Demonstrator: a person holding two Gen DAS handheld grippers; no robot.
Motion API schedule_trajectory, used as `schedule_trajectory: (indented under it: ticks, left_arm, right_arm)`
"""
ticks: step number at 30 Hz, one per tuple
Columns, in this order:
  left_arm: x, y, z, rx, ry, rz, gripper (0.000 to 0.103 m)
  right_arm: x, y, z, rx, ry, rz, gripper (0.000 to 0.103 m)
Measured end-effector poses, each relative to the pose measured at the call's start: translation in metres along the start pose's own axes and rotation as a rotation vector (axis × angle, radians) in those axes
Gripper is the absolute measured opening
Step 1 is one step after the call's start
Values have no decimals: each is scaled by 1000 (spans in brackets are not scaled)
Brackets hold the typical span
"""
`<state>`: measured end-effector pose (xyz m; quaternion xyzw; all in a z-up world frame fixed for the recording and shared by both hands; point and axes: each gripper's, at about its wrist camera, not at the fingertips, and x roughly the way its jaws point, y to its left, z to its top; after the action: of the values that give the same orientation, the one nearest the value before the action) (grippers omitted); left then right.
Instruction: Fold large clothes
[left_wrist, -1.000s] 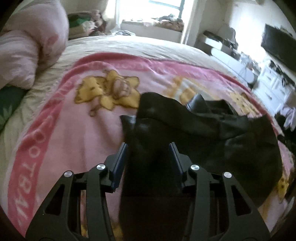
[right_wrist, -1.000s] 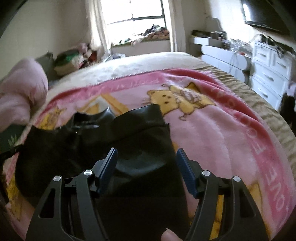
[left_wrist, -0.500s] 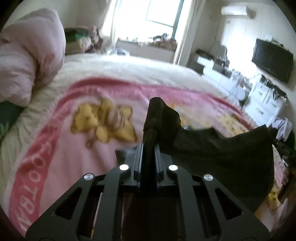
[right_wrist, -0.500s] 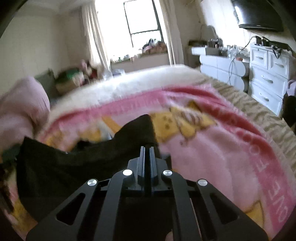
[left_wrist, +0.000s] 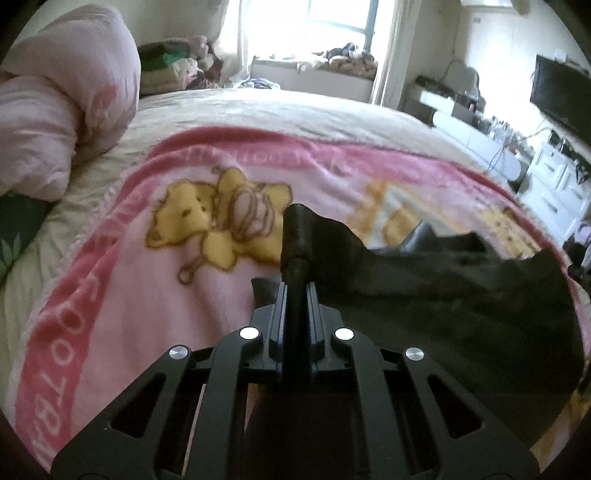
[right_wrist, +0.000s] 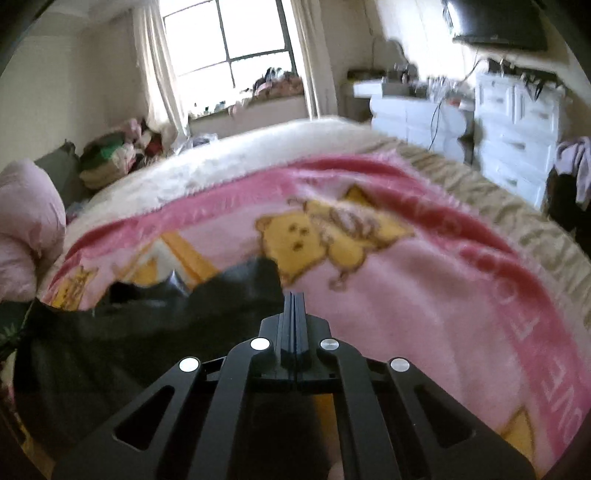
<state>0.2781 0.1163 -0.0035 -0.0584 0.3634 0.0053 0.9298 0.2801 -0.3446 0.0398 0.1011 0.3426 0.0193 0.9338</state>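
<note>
Both clamped: left gripper (left_wrist: 296, 291) pinches a bunched edge of the black garment (left_wrist: 461, 314), right gripper (right_wrist: 294, 314) pressed together on its other edge, garment spread on the pink blanket (left_wrist: 147, 295), likely for lifting into a fold.

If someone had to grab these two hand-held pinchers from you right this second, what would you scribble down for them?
Left gripper: shut on a bunched edge of the black garment, which sticks up past the fingertips.
Right gripper: jaws fully shut; whether cloth is pinched between them cannot be told, the garment lies just to its left.
The garment lies crumpled on the pink bear blanket on the bed.
Done: the left edge gripped.
Left: check the right grip, spread the garment flat, then do all the folds.
</note>
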Motion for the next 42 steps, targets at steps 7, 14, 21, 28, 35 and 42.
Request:
schedule_trajectory:
  ticks: [7, 14, 21, 28, 35, 42]
  left_arm:
    - [0, 5, 0, -16, -3, -10, 6]
    - [-7, 0, 10, -4, -45, 10, 5]
    - [33, 2, -1, -21, 73, 51, 10]
    - [42, 5, -11, -22, 87, 61, 14]
    - [31, 1, -6, -10, 84, 104, 32]
    - [13, -1, -3, -18, 90, 109, 78]
  right_arm:
    - [7, 29, -5, -103, 37, 49, 63]
    - [1, 26, -1, -91, -42, 58, 5]
    - [42, 30, -14, -129, 66, -25, 7]
    - [57, 31, -29, -145, 103, -57, 10]
    - [54, 26, -27, -107, 105, -45, 13]
    - [31, 21, -24, -47, 72, -15, 55]
